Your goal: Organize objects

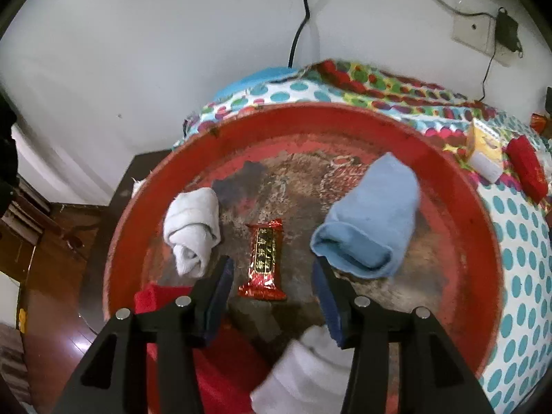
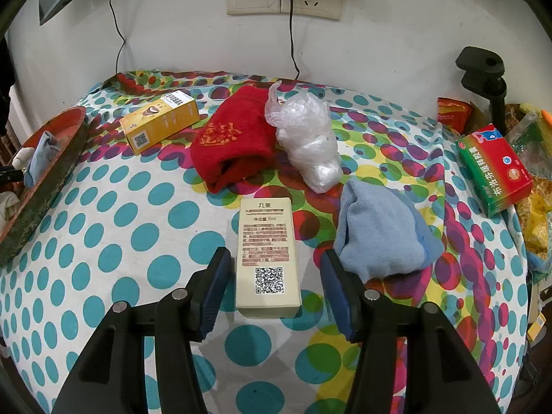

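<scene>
Rolled socks are flanking the red snack bar (image 1: 264,258) in the red tray (image 1: 459,186), while both grippers, left (image 1: 272,289) and right (image 2: 274,286), are gaping wide, empty, the right straddling a cream box (image 2: 267,255).

Cream box (image 2: 267,257) reads "5ml", bears QR code.

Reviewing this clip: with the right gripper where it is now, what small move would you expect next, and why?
Probably a short push forward and down, then closing. The right gripper is open, and the cream box lies flat on the dotted cloth lengthwise between its fingers, untouched on both sides. The red tray already holds socks and a snack bar, so the box looks like the next pick.
</scene>
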`<act>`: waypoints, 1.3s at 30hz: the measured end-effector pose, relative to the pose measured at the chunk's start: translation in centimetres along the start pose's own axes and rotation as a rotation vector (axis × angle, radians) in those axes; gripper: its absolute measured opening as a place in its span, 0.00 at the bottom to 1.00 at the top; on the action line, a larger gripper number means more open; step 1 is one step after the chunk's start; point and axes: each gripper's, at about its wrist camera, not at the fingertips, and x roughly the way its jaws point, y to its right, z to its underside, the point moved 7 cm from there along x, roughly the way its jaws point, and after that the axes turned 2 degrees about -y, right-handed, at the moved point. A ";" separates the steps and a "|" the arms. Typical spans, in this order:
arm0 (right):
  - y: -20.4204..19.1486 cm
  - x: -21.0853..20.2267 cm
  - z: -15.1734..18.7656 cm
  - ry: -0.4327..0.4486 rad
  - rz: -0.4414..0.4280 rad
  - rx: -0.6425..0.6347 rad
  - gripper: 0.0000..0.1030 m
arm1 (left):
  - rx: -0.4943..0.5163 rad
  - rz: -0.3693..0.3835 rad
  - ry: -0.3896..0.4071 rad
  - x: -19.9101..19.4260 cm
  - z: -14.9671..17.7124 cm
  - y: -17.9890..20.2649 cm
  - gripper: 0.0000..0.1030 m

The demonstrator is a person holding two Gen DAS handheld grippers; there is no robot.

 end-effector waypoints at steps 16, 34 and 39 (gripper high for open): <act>0.1 0.1 0.0 -0.002 0.008 0.003 0.53 | -0.040 0.016 0.102 -5.4 3.4 1.6 0.48; 0.3 0.1 -0.1 -0.004 0.019 0.022 0.53 | 0.005 0.037 0.116 -5.5 4.1 1.7 0.49; 0.0 -0.1 -0.1 -0.004 0.049 0.014 0.40 | 0.000 0.064 0.119 -5.7 4.0 1.9 0.48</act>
